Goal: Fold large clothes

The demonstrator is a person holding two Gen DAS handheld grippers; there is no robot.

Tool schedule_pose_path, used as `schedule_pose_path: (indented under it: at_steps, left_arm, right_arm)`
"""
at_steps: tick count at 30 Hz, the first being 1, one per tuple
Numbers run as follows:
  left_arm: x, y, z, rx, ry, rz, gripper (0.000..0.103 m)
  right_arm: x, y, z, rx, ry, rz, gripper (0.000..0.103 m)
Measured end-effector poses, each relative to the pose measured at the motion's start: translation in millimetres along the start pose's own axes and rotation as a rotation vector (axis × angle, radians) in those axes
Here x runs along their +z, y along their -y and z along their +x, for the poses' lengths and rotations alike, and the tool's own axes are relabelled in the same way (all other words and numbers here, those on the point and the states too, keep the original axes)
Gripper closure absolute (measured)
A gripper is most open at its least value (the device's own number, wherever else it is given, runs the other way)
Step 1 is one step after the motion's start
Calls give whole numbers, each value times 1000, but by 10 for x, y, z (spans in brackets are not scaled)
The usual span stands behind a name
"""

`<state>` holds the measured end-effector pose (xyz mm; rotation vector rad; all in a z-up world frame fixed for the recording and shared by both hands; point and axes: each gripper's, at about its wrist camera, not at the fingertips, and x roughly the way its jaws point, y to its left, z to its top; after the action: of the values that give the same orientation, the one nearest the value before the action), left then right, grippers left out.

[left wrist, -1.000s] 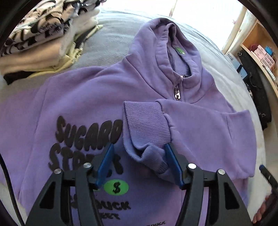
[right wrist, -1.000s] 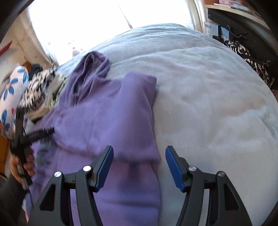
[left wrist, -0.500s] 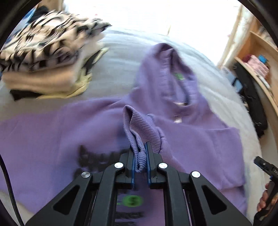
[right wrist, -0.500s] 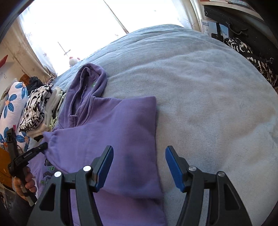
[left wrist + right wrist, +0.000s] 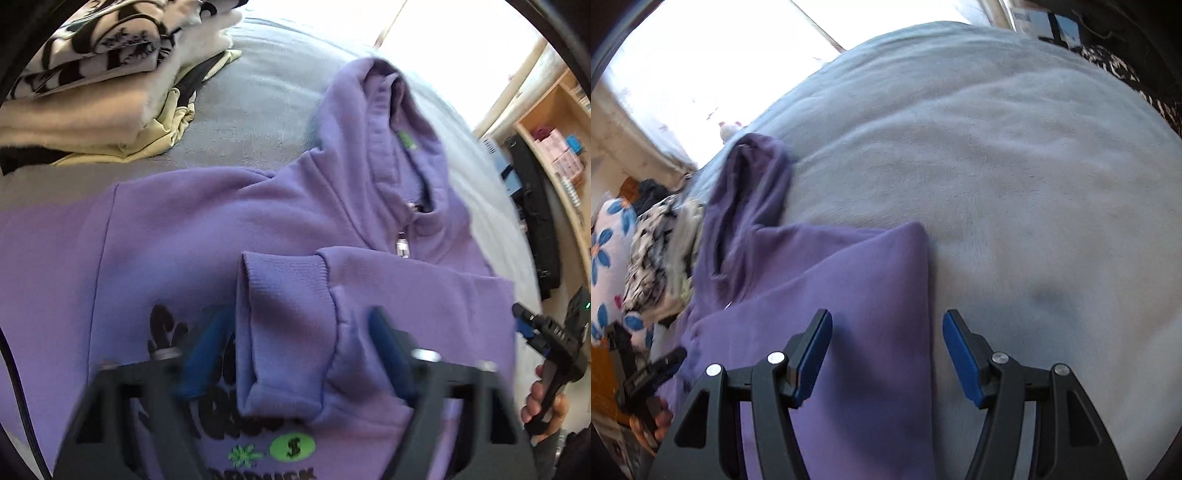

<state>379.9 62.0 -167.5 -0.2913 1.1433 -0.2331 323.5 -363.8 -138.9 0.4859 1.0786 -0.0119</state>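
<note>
One purple hoodie lies front-up on the grey bed, its hood pointing toward the bright window. Its lower hem runs out of both views, and the black chest lettering is partly covered by the folded-in sleeve and the left hand-held gripper, so it cannot be read in full. That gripper is blurred; its two blue fingers stand apart on either side of the ribbed cuff, released, not pinching it. One sleeve is visible, laid across the chest; the other cannot be made out. The right hand-held gripper also stands open over the hoodie's folded right edge, holding nothing. One stack of folded clothes sits beside the hoodie's left shoulder, cut off by the frame; the number of pieces is hard to tell.
</note>
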Motion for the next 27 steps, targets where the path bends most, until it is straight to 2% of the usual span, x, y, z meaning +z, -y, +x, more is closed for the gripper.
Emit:
schedule_pose_path:
  at_steps: [1, 2, 3, 6, 7, 9, 11, 14, 16, 17, 18, 21, 23, 25, 27]
  left_arm:
    - [27, 64, 50, 17, -15, 29, 72]
    - [16, 102, 33, 18, -11, 50, 77]
    - [8, 180, -2, 18, 12, 87, 85]
    - [-28, 323, 8, 74, 63, 177, 84]
    - [-54, 336, 69, 109, 51, 193, 79]
    - [-67, 343, 138, 155, 43, 208, 71]
    - [-63, 337, 78, 163, 48, 207, 70]
    - [-69, 357, -120, 179, 43, 204, 66]
    - [-125, 413, -303, 252, 89, 241, 42]
    - [-170, 455, -441, 300, 139, 255, 37]
    - [-222, 509, -563, 316, 182, 273, 31]
    - [-353, 664, -734, 333, 242, 296, 31]
    - [-434, 773, -751, 306, 262, 298, 31]
    - [-525, 847, -633, 253, 221, 279, 31]
    - [-596, 875, -423, 236, 163, 275, 31]
  right_arm:
    - [15, 8, 69, -2, -22, -6, 42]
    - [23, -8, 99, -34, -22, -27, 67]
    - [27, -14, 94, -49, -18, -42, 82]
    - [22, 55, 33, -93, 44, -35, 82]
    - [1, 105, 85, -99, 35, -22, 82]
    - [-17, 138, 91, -101, 32, -11, 75]
    - [-20, 104, -26, -131, 37, -4, 65]
    - [-88, -19, -269, -169, 84, -45, 63]
    - [-210, -195, -474, -179, 125, -117, 63]
    - [-278, -281, -531, -177, 127, -143, 62]
    - [-355, -354, -556, -170, 119, -163, 61]
    - [-580, -581, -493, -116, 64, -205, 60]
    - [-732, -750, -413, -82, 36, -234, 60]
    - [-842, -911, -340, -58, 22, -254, 60]
    - [-962, -1031, -216, -60, 7, -285, 60]
